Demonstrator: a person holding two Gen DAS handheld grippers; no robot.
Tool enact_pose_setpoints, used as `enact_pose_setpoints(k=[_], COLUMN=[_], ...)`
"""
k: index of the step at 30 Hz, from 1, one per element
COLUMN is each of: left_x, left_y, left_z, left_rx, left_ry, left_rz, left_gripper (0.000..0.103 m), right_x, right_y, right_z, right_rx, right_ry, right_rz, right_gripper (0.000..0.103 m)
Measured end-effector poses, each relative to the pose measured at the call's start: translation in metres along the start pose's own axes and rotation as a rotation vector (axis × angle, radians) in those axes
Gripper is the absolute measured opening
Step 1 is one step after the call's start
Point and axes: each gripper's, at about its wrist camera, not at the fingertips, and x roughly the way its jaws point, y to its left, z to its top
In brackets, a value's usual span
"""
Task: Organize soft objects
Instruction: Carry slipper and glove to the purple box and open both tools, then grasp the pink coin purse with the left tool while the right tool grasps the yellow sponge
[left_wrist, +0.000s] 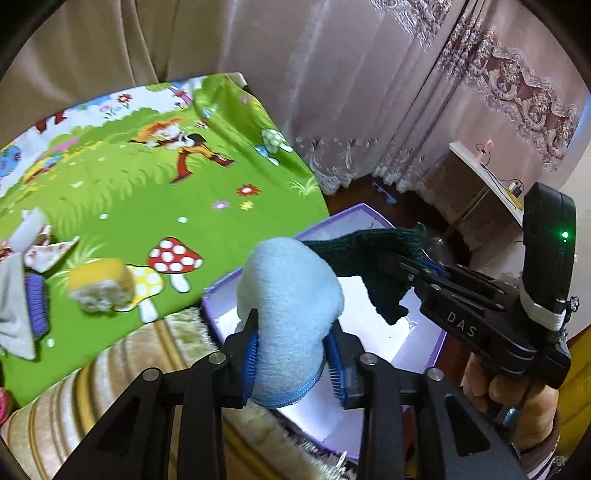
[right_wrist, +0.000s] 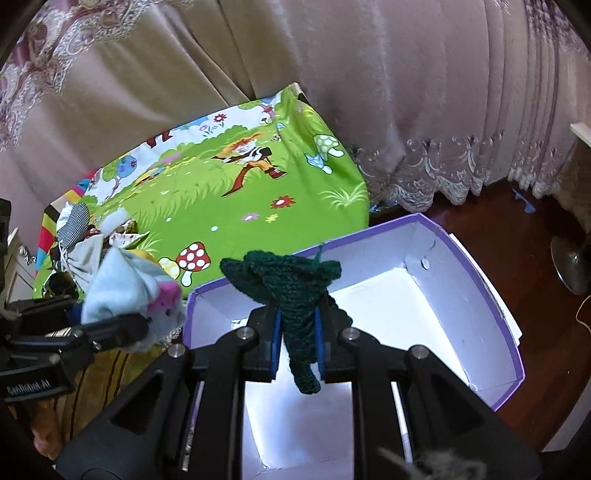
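Right wrist: green knit (right_wrist: 291, 295) above box rim (right_wrist: 491, 280)

The pile of cloths (left_wrist: 22, 291) is cut off by the left edge and blurred. The yellow sponge (left_wrist: 101, 286) is smeared. The near corner of the box (right_wrist: 498, 306) is hidden behind the right tool (right_wrist: 297, 343). The fan base (right_wrist: 570, 260) is cropped at the edge.
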Motion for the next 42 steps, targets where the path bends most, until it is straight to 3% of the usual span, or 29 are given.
enact_pose_setpoints(k=[2,5,8,10,17,21,28,42], left_x=[0.008,0.013,0.013,0.013,0.001,-0.015,-0.045,-0.11], left_y=[-0.004,-0.008,-0.01,-0.007,0.018,0.036,0.068,0.139], left_z=[0.003,0.005,0.007,0.007,0.006,0.004,-0.007,-0.061], left_rx=[0.002,0.009,0.016,0.003,-0.08,-0.124,-0.157,-0.258], left_ry=[0.018,0.019,0.015,0.017,-0.015,-0.09,-0.126,-0.185], left_rz=[-0.013,-0.015,-0.006,0.003,0.035,0.053,0.088,0.173], left_gripper=[0.043,0.056,0.065,0.066,0.066,0.066,0.066,0.066], right_x=[0.002,0.005,0.004,0.003,0.0,-0.006,-0.011,0.009], right_y=[-0.001,-0.001,-0.003,-0.003,0.008,0.008,0.022,0.132], right_z=[0.001,0.001,0.001,0.001,0.004,0.006,0.01,0.014], right_rx=[0.004,0.009,0.014,0.023,-0.008,0.001,-0.021,-0.18], right_ry=[0.002,0.008,0.004,-0.004,-0.013,-0.029,-0.037,0.022], right_rz=[-0.015,-0.015,-0.019,-0.016,-0.015,-0.001,0.001,0.128], right_gripper=[0.019,0.028,0.048,0.056,0.058,0.07,0.074,0.085])
